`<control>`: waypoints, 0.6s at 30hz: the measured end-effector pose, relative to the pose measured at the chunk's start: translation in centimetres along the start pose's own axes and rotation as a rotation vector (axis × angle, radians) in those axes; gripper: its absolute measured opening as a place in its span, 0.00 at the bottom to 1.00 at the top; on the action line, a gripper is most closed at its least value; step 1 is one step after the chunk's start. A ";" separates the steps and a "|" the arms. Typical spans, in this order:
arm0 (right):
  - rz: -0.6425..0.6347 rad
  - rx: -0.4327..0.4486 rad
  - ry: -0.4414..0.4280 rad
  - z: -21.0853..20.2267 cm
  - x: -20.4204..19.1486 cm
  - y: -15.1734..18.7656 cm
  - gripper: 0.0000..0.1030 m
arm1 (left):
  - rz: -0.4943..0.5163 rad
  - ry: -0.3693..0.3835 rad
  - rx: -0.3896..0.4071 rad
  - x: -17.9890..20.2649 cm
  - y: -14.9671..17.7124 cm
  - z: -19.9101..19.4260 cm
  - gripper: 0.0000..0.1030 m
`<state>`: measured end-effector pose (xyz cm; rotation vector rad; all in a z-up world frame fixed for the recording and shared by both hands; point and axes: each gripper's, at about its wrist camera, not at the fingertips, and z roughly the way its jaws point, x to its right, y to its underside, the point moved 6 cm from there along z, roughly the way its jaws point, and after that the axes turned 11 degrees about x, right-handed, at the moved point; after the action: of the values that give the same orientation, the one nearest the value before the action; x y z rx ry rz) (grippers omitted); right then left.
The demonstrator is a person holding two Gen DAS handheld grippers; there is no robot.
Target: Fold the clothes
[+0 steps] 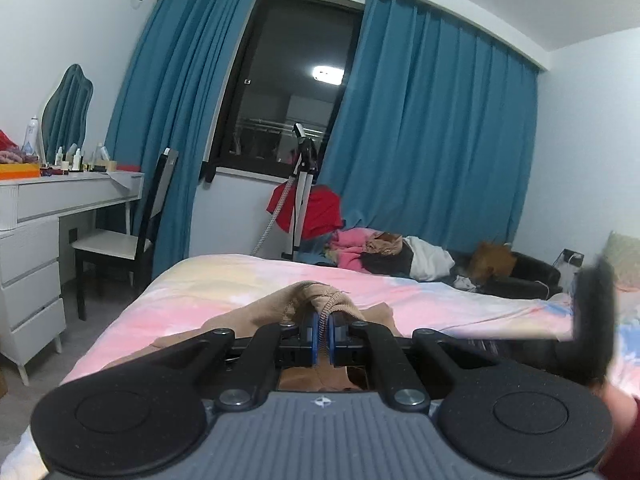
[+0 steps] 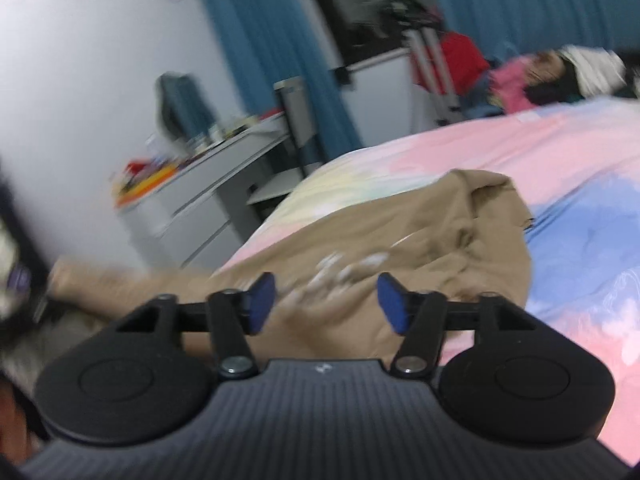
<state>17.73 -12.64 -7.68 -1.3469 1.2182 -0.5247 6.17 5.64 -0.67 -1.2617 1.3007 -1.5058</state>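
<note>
A tan garment (image 2: 436,236) lies crumpled on the pastel bedspread (image 2: 580,184), with a pale print near its middle. My left gripper (image 1: 323,334) is shut on a ribbed edge of the tan garment (image 1: 316,300) and holds it bunched above the bed (image 1: 224,292). My right gripper (image 2: 326,304) is open and empty, its blue pads (image 2: 262,300) wide apart just above the garment's near part. The right wrist view is motion-blurred. The right gripper shows blurred at the right edge of the left wrist view (image 1: 592,320).
A white dresser (image 1: 36,248) with bottles and a mirror stands left of the bed, with a chair (image 1: 120,244) beside it. A pile of clothes (image 1: 380,252) and a tripod stand (image 1: 300,200) sit beyond the bed, before blue curtains (image 1: 432,140).
</note>
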 end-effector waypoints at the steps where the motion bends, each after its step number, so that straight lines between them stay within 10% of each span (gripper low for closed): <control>1: -0.035 -0.001 -0.015 -0.5 -1.1 0.6 0.60 | -0.007 0.000 0.001 0.0 -0.1 -0.2 0.05; 11: -0.136 0.088 -0.099 0.5 -6.5 1.9 0.59 | -0.042 -0.028 -0.026 -0.7 0.4 0.4 0.05; 18: -0.046 0.111 0.077 2.2 -2.6 0.3 0.59 | -0.073 -0.052 -0.065 -1.7 1.2 2.1 0.05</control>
<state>18.57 -9.37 -7.54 -1.2729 1.2052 -0.6725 8.56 6.61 -2.17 -1.3942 1.2919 -1.4812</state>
